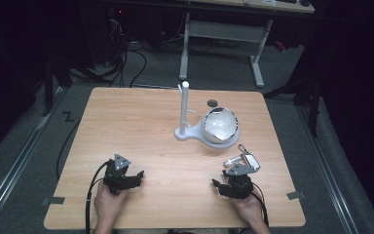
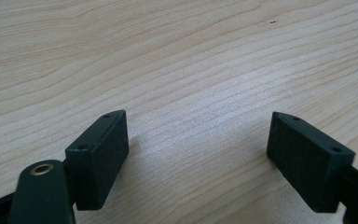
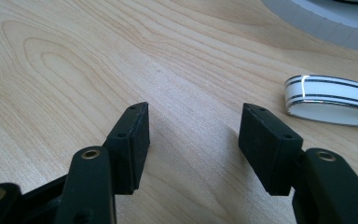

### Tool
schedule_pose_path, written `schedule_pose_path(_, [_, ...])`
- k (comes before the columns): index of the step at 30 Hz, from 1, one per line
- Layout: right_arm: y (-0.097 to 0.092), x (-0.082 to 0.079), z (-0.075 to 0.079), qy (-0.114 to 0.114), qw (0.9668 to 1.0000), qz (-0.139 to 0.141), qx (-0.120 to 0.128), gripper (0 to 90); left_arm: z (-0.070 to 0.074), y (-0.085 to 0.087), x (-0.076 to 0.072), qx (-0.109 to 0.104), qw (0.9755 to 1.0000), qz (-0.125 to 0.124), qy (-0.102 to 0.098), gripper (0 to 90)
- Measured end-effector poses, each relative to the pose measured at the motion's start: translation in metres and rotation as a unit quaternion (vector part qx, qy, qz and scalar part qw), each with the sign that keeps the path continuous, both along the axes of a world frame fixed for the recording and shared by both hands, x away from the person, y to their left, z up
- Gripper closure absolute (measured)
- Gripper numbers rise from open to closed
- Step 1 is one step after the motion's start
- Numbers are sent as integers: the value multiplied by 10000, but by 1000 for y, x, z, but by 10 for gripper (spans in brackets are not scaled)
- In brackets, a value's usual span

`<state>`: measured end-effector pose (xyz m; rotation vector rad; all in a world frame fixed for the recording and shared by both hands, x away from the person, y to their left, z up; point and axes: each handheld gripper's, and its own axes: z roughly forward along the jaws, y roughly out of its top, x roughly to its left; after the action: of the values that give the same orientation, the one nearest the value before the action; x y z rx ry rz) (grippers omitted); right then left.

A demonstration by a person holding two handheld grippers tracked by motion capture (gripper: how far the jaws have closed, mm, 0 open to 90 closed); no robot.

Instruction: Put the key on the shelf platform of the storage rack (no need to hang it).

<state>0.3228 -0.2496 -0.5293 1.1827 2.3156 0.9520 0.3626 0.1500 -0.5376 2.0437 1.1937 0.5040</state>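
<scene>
My left gripper (image 1: 125,171) rests low on the wooden table (image 1: 141,126) at the front left, held by a hand. In the left gripper view its jaws (image 2: 198,135) stand wide apart over bare wood, with nothing between them. My right gripper (image 1: 233,178) sits at the front right in the other hand. Its jaws (image 3: 193,126) are open too, with only tabletop in the gap. A small shiny metal piece with a clip (image 1: 243,158) lies just beyond the right gripper. In the right gripper view it appears as a white and silver curved band (image 3: 331,100) to the right of the jaws.
A white stand with an upright post (image 1: 184,105) occupies the middle right of the table. A glossy round globe (image 1: 219,124) sits on its base, whose rim (image 3: 326,21) crosses the top right of the right gripper view. A small dark disc (image 1: 213,103) lies behind it.
</scene>
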Motion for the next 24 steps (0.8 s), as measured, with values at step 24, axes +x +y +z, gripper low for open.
schedule_pose_path(24, [-15,-8,11,-61,9997,-168,143,452,0,0,0,0,10000,0,0,211])
